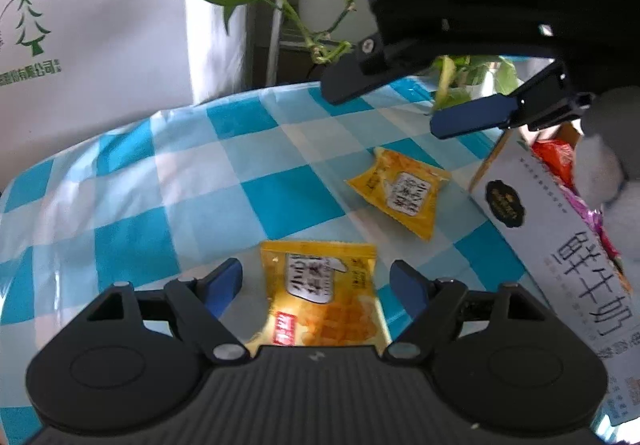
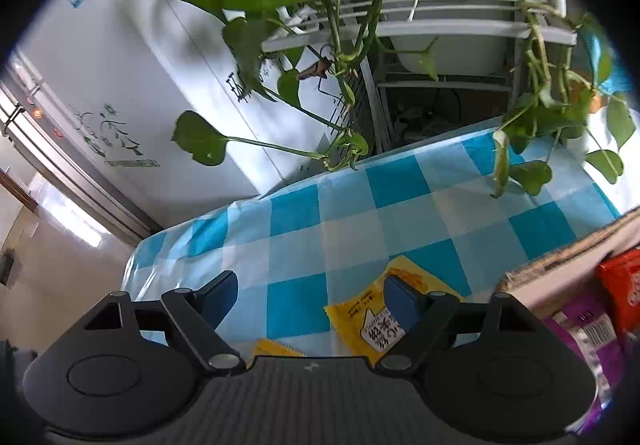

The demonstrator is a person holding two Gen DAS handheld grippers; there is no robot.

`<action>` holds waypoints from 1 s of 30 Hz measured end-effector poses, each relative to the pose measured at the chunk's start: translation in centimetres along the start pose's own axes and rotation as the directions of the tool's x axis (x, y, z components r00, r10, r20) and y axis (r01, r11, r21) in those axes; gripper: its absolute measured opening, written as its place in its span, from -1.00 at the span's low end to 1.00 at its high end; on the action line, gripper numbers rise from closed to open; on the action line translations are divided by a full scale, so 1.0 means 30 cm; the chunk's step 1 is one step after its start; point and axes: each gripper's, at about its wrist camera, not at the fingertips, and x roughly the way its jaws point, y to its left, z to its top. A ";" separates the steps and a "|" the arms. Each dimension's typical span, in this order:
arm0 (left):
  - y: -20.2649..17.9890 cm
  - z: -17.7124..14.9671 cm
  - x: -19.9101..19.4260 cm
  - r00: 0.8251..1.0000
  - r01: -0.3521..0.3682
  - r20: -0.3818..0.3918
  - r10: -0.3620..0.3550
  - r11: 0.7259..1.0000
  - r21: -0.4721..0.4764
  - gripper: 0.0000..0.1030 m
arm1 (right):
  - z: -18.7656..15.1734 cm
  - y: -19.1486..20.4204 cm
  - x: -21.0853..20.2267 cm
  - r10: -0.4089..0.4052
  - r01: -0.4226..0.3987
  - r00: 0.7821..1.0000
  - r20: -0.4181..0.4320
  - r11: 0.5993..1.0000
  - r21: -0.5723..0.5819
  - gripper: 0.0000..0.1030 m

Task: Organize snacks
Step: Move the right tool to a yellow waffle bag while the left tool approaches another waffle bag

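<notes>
A yellow snack packet (image 1: 320,309) lies flat on the blue-and-white checked tablecloth (image 1: 160,205), between the blue pads of my left gripper (image 1: 316,279). The gripper is open, with a gap on each side of the packet. A second yellow packet (image 1: 400,197) lies further off, near the white carton (image 1: 560,253). My right gripper (image 1: 386,111) hovers open above it with nothing between its fingers. In the right wrist view this gripper (image 2: 310,297) is open over the cloth. Its right finger covers part of the second packet (image 2: 360,311), and a corner of the first packet (image 2: 276,347) shows below.
The open white carton (image 2: 560,269) at the right holds a red packet (image 2: 624,285) and a purple packet (image 2: 588,341). Trailing plant vines (image 2: 340,149) hang over the table's far edge. A large white box with a green tree logo (image 1: 80,45) stands beyond the table at the left.
</notes>
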 end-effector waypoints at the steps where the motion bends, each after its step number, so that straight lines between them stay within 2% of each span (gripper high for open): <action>1: 0.004 0.001 0.003 1.000 -0.009 -0.001 0.009 1.000 -0.003 0.57 | 0.006 -0.003 0.015 -0.011 0.011 1.000 -0.007 1.000 0.003 0.68; 10: 0.068 -0.021 -0.037 0.999 -0.028 -0.017 0.027 0.999 -0.021 0.47 | 0.013 0.006 0.114 -0.094 0.090 0.994 -0.058 0.994 -0.068 0.68; 16: 0.151 -0.037 -0.069 0.998 -0.049 -0.045 0.047 0.998 -0.050 0.46 | -0.003 0.024 0.157 -0.118 0.106 0.987 -0.106 0.988 -0.110 0.68; 19: 0.184 -0.045 -0.090 0.997 -0.056 -0.061 0.054 0.998 -0.035 0.46 | -0.015 0.030 0.173 -0.111 0.097 0.986 -0.127 0.989 -0.111 0.68; 24: 0.275 -0.055 -0.118 0.993 -0.096 -0.080 0.089 0.993 -0.076 0.46 | -0.018 0.037 0.182 -0.130 0.114 0.985 -0.117 0.984 -0.135 0.69; 30: 0.350 -0.039 -0.161 0.994 -0.107 -0.049 0.101 0.985 -0.134 0.46 | -0.035 0.049 0.202 -0.135 0.115 0.984 -0.116 0.981 -0.159 0.81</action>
